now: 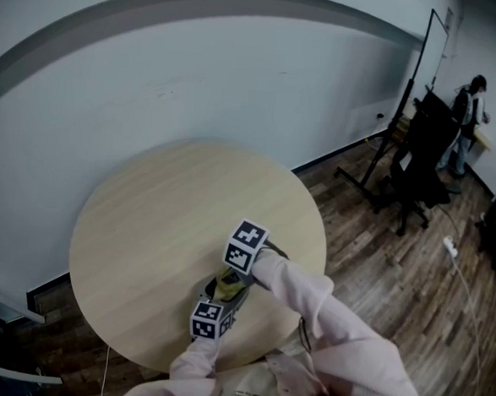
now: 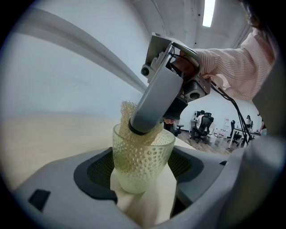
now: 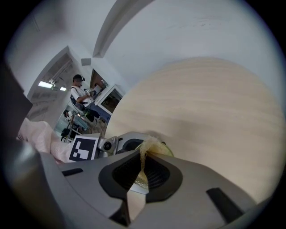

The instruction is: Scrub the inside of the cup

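A clear, dimpled glass cup [image 2: 142,163] stands upright on the round wooden table [image 1: 162,221], near its front edge. My left gripper [image 2: 143,179] is shut on the cup's lower half, a dark pad on each side. My right gripper [image 2: 156,103] comes down from above with its tip inside the cup's mouth. It is shut on a yellowish mesh scrubber [image 2: 127,112], which fills the top of the cup and sticks out over the rim. The right gripper view shows the scrubber [image 3: 145,154] pinched between my right gripper's [image 3: 142,172] jaws, with the cup's rim [image 3: 169,151] just beyond. From the head view, both marker cubes hide most of the cup [image 1: 227,285].
The table stands against a pale wall. To its right, on the wooden floor, are a black office chair [image 1: 419,175], a tripod stand [image 1: 386,139] and a power strip [image 1: 450,246]. A person [image 1: 470,111] stands at the far right.
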A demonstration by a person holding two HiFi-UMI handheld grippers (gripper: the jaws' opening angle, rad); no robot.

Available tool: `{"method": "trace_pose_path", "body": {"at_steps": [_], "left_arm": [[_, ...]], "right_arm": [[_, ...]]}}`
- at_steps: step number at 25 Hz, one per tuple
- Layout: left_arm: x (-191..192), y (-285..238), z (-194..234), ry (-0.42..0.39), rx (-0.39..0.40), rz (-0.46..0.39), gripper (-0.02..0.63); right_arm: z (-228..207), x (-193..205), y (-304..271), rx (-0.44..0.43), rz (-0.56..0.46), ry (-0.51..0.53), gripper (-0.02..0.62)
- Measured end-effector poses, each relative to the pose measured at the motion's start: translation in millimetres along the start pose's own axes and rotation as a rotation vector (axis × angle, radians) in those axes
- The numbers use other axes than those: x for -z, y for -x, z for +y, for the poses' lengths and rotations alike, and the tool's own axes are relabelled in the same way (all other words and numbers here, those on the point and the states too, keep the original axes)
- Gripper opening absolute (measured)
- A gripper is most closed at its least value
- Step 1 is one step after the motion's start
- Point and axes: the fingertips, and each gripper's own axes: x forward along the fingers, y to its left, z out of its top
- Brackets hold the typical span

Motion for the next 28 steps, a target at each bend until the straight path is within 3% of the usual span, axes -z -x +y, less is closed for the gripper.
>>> {"method": "trace_pose_path", "body": {"at_steps": [9, 18, 28], "left_arm": [[0, 0, 0, -0.006, 0.005, -0.004, 0.374], [1, 2, 0, -0.006, 0.009, 0.000, 0.374], [2, 1, 2, -0.008, 0.007, 0.002, 0.374]], "right_arm": [[3, 0, 5, 0.057, 0.053, 0.187, 0.028], [14, 10, 17, 0.187, 0.210, 0.818, 0.029], [14, 8, 22, 0.238, 0.249, 1.012, 0.029]]}}
